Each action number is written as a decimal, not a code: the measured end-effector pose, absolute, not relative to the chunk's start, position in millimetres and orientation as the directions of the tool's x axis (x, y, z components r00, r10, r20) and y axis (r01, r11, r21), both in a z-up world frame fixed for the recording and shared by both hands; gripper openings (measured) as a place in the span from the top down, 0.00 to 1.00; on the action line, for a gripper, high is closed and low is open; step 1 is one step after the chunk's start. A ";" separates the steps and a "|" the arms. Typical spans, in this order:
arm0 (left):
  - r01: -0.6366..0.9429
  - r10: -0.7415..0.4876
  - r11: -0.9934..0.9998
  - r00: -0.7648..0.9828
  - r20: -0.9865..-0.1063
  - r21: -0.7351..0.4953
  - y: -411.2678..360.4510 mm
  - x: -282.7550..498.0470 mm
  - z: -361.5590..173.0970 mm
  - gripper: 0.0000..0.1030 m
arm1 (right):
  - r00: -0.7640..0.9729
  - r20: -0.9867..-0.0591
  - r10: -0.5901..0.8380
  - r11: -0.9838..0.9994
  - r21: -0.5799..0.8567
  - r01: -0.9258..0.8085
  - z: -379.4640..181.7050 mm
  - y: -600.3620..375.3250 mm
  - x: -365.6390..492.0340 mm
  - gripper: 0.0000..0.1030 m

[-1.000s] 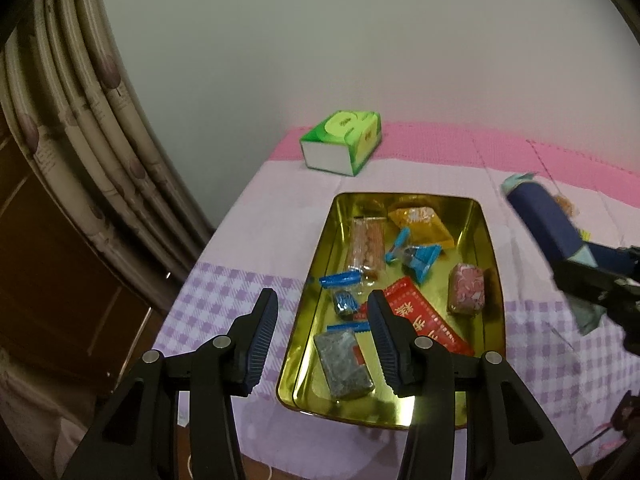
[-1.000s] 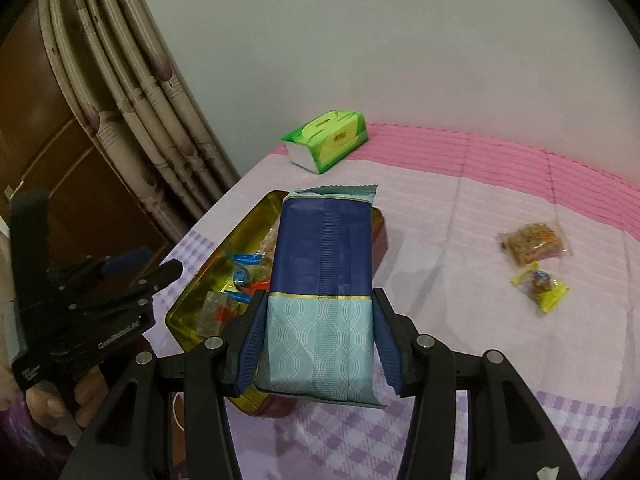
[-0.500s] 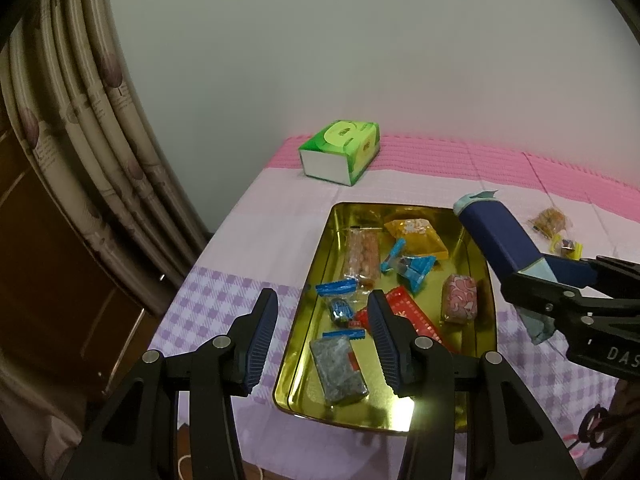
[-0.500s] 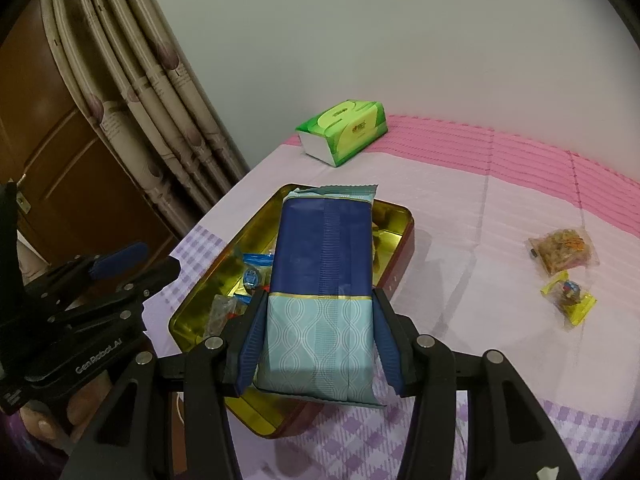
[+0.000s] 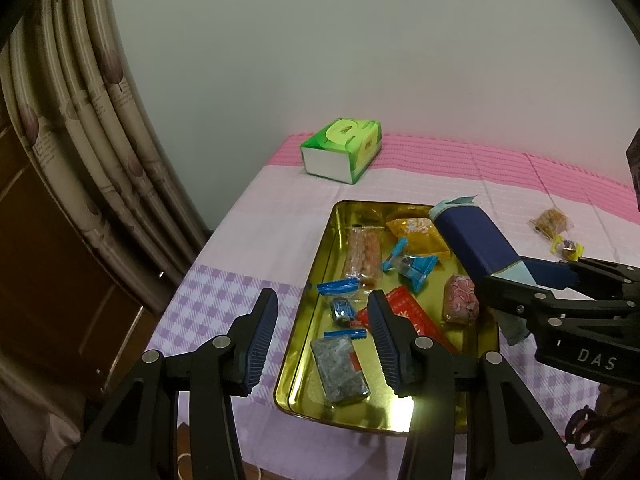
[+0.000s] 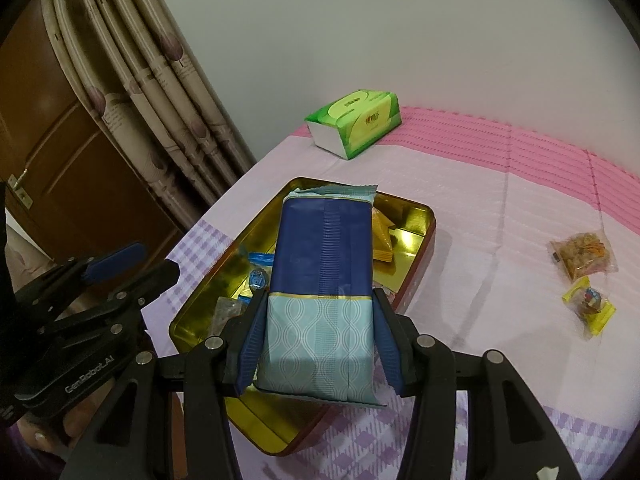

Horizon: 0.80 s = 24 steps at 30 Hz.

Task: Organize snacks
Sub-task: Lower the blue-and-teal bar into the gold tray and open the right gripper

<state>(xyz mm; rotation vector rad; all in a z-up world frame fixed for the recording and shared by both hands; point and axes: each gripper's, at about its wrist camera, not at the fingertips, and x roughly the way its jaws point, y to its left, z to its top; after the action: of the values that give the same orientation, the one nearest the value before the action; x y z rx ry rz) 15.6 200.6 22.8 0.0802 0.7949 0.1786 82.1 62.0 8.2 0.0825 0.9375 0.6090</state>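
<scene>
Gripping a blue snack package [image 6: 322,280] by its pale patterned end, the right tool [image 6: 316,334] has both pads pressed against the pack's sides and holds it tilted above the gold tin tray [image 6: 418,216], its sealed far end out over the tray's right half. In the left wrist view the same package [image 5: 476,242] slants in from the right, raised above the sweets on the tray floor.

The left tool [image 5: 322,338] is released, its pads apart with nothing between them, hanging over the tray's near left edge [image 5: 296,344].

Inside the tray lie a long peanut bar [image 5: 364,254], an orange packet [image 5: 420,232], blue-wrapped candies [image 5: 414,266], a red packet [image 5: 416,312], a pink wrapped cake [image 5: 460,298] and a grey packet [image 5: 340,368] at the near end.

The tray rests on a surface under a pink and lilac checked cloth [image 6: 500,208]. To its right, well apart from it, a clear bag of mixed crackers [image 6: 582,254] and a small yellow-wrapped sweet [image 6: 588,304] lie on the cloth. A green tissue box [image 6: 354,122] stands at the far edge by the wall, beside a curtain [image 6: 160,80].
</scene>
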 end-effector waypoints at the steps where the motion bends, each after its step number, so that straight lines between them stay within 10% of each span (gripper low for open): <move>1: -0.129 0.189 0.982 0.685 -0.703 0.138 200.5 15.7 22.5 0.53 | 0.436 -0.731 0.524 0.830 0.324 -0.455 7.6 62.4 82.7 0.54; 24: -0.128 0.192 0.981 0.670 -0.717 0.143 201.2 18.0 17.1 0.49 | 0.420 -0.734 0.533 0.823 0.335 -0.459 -1.5 76.9 96.7 0.54</move>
<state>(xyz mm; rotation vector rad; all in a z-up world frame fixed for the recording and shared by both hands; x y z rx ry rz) 18.0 201.2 17.1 0.0827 0.8174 0.1803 96.7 76.9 -1.5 0.0873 0.9519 0.6225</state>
